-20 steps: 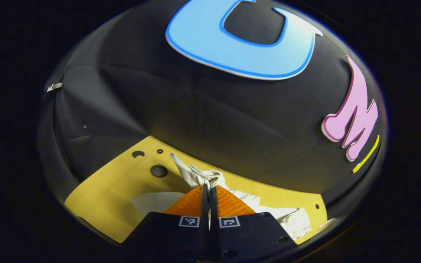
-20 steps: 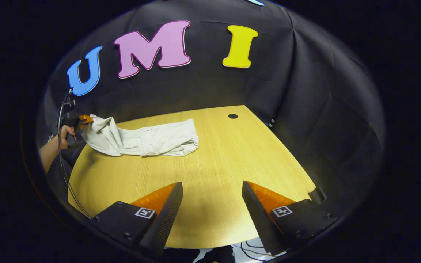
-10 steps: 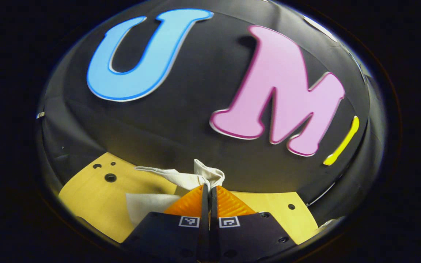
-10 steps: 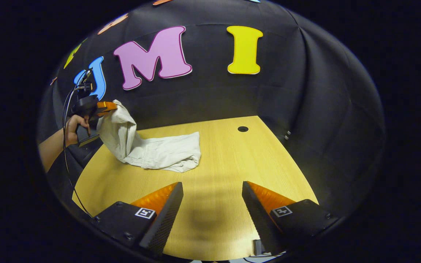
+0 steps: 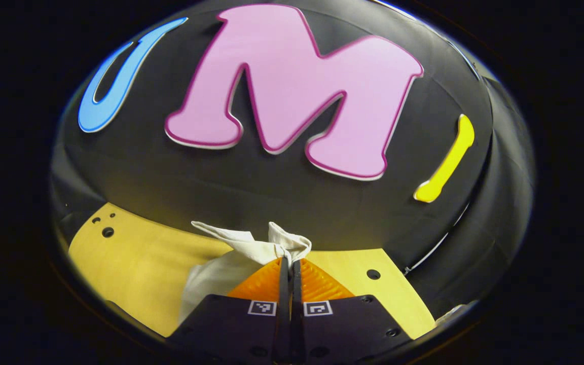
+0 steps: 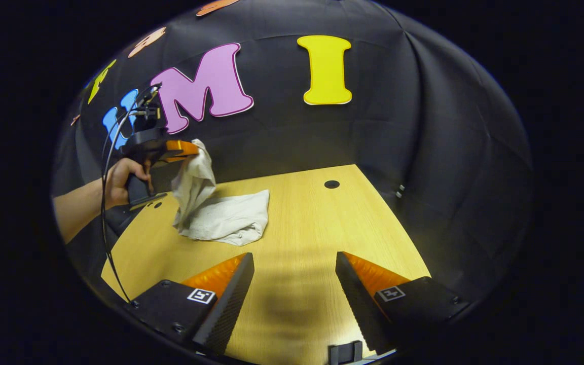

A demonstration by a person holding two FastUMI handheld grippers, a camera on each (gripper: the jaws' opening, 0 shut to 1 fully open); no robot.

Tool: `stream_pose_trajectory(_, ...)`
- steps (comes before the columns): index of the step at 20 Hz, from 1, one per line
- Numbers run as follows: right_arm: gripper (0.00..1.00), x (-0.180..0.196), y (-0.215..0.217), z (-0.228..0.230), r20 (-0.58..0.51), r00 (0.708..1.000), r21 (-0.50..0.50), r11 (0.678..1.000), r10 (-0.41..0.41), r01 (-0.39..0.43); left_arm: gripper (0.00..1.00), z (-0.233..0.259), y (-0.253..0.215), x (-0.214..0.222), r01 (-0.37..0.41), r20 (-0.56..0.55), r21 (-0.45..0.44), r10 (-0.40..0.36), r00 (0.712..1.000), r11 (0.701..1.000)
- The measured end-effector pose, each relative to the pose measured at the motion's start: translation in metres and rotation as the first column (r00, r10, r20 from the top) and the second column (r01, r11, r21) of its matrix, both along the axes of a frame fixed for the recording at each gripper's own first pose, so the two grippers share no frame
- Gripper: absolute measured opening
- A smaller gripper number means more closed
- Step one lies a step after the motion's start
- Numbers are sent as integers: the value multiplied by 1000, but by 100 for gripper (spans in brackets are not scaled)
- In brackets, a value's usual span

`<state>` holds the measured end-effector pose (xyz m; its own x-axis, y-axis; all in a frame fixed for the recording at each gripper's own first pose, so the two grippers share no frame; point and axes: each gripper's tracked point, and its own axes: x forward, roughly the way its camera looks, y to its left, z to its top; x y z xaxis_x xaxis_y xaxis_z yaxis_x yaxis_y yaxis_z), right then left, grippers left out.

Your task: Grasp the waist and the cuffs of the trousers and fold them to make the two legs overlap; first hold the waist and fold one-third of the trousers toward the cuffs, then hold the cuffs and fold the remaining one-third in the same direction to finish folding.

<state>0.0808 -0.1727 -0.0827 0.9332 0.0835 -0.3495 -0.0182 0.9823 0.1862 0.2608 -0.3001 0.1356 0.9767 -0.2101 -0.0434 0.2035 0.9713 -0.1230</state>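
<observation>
In the right gripper view, the right gripper (image 6: 294, 284) hovers low over the near part of the wooden table (image 6: 312, 228) with its fingers spread wide and nothing between them; a faint shadow lies on the wood between them. Farther off, toward the table's far left, the off-white trousers (image 6: 223, 218) lie bunched on the wood, one end drawn up off the surface. That raised end hangs from the left gripper (image 6: 190, 149), held in a hand (image 6: 119, 177) above the table's left edge, with a cable looping down from it. In the left gripper view, the left gripper's fingers are pressed together on a fold of the trousers (image 5: 251, 248), the cloth puckering out just past the tips and draping down to the left. Beyond them a round hole (image 6: 331, 184) sits near the far edge.
</observation>
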Motion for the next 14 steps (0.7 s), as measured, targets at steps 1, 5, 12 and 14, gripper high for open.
stream_pose_trajectory(1, 99, 1, -1, 1, 6, 1000, 6, 1000, 7, -7, 6, -9, -10, 2, -4, -20, -2, 4, 1000, 1000)
stream_pose_trajectory(5, 99, 1, -7, 6, 37, 998, -55, 997, 57, -55, 8, -45, -40, 12, -18, -94, 28, 21, 995, 999)
stream_pose_trajectory(12, 99, -8, -10, 8, 55, 996, -52, 997, 64, -62, 27, -64, -84, 16, 53, -160, 15, -50, 986, 998)
stream_pose_trajectory(14, 99, -8, -9, 9, 55, 997, -46, 997, 58, -55, 66, -60, -82, 3, 74, -149, 24, -70, 986, 997)
